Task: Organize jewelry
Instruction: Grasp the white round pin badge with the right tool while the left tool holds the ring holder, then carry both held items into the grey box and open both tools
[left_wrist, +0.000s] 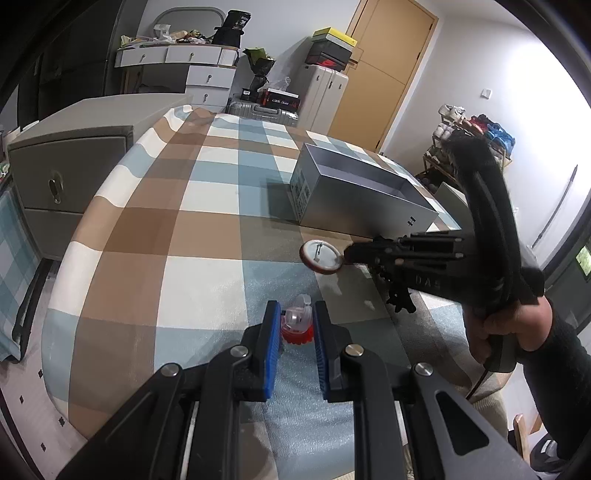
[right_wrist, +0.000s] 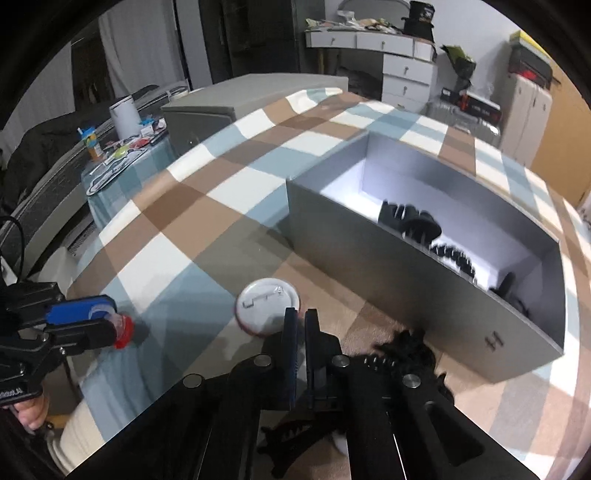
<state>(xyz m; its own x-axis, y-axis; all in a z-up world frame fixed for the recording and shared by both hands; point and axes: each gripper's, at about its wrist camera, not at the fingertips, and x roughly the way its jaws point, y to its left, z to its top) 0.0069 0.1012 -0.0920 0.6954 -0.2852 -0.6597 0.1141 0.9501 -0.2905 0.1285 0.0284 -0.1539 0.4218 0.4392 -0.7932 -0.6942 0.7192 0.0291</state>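
- Left claw is angled down at the surface, its blue-padded fingers pinched on a small clear and red trinket.
- Right claw tips down more steeply, fingers squeezed onto the rim of a round pin badge.
- A bare hand in a dark sleeve grips the right claw's handle.
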